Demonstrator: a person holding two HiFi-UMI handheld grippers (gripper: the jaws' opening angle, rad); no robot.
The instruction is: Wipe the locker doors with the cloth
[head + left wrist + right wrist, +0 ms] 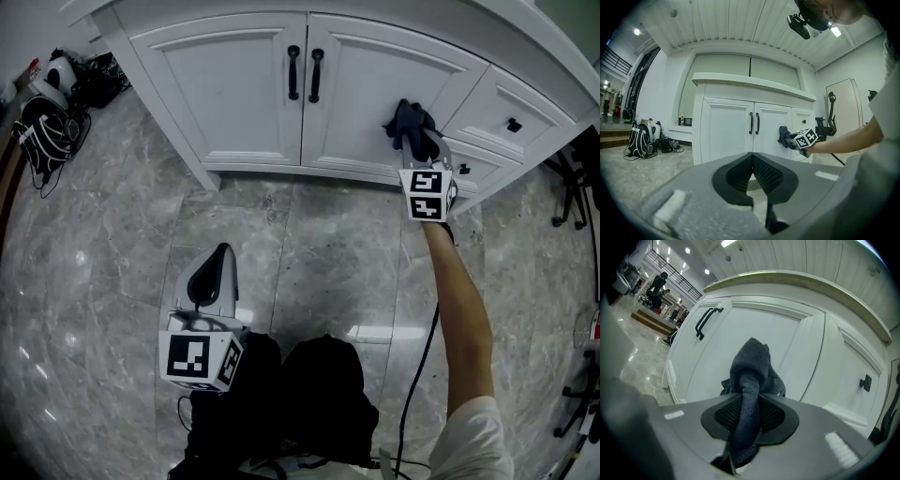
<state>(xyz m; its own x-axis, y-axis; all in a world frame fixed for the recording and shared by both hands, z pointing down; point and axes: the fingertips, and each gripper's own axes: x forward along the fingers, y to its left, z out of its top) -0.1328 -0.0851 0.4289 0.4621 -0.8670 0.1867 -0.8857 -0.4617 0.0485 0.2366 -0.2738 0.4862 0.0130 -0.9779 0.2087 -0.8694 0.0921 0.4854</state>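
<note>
Dark cloth (751, 376) is clenched in my right claw (749, 416), bunched ahead of the tips at the right-hand locker door (361, 94), near its outer edge. The unwiped panel lies towards the handles (305, 73). My right arm reaches out nearly level, while the left claw (752, 174) hangs well back, closed and empty.

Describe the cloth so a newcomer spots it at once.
Find the white cabinet with paired black handles. By the door right of them is a dark bunched cloth, clamped in the right gripper. Its neighbours are hard handles and knobs.
</note>
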